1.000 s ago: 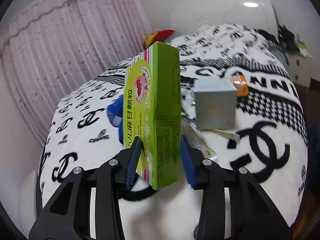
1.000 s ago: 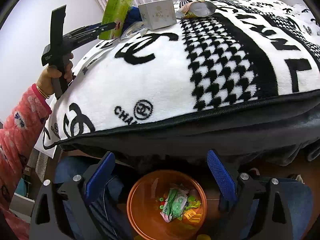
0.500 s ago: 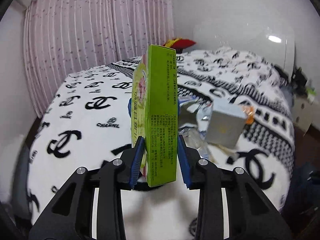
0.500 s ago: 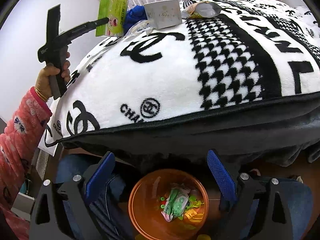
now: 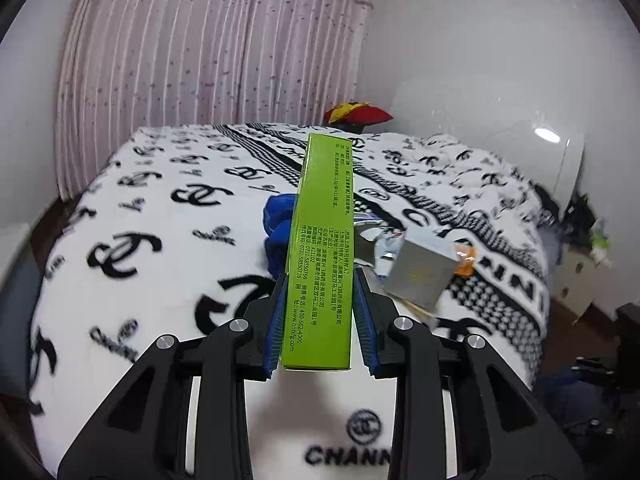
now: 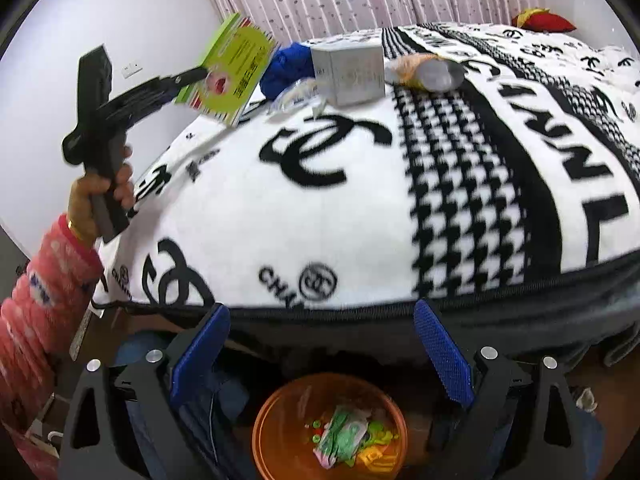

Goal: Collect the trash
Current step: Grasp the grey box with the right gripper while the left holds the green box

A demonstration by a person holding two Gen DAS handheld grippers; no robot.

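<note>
A green medicine box [image 5: 320, 256] stands upright between the blue pads of my left gripper [image 5: 320, 312], whose jaws are closing and press on its sides. The right wrist view shows that box [image 6: 232, 72] lifted above the bed's left corner. On the blanket lie a silver box [image 5: 420, 276], a blue crumpled item [image 5: 276, 232], clear plastic wrap [image 6: 296, 94] and an orange-and-silver wrapper [image 6: 428, 70]. My right gripper [image 6: 322, 320] is open and holds nothing, hanging over an orange bin [image 6: 264, 412] with wrappers [image 6: 344, 436] inside, on the floor before the bed.
The bed carries a white blanket with black logos [image 5: 160, 240]. A red cushion [image 5: 356, 114] lies at its far end before pink curtains [image 5: 200, 60]. A white nightstand [image 5: 576, 276] stands to the right. A hand in a pink sleeve [image 6: 44, 300] grips the left tool.
The left gripper rolled so the green box now stands straight, and its pads drew closer onto the box. It shifted across the bed. The right gripper rose slightly, still open.
</note>
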